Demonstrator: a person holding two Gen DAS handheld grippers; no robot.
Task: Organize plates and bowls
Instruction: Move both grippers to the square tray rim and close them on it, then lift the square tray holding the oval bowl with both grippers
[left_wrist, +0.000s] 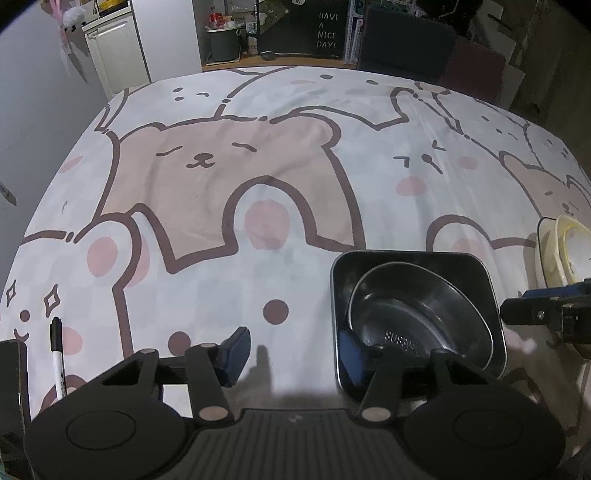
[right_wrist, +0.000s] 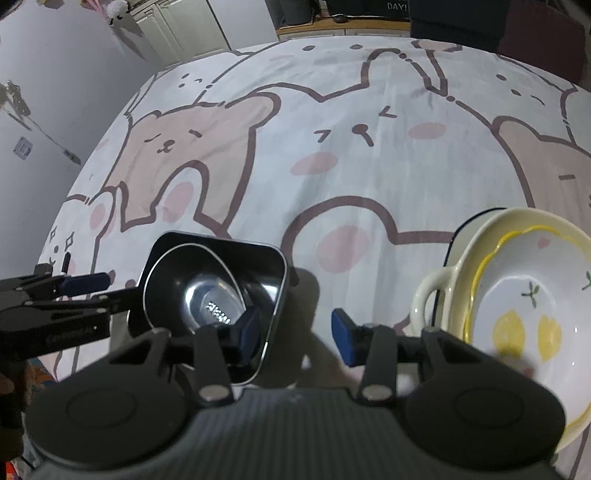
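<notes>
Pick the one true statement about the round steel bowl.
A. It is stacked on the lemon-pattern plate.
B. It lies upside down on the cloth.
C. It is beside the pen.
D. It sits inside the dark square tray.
D: the round steel bowl rests upright within the walls of the dark square tray, apart from the plates.

Dim indoor light, soft shadows, fisheye-bent edges, slight blur
</notes>
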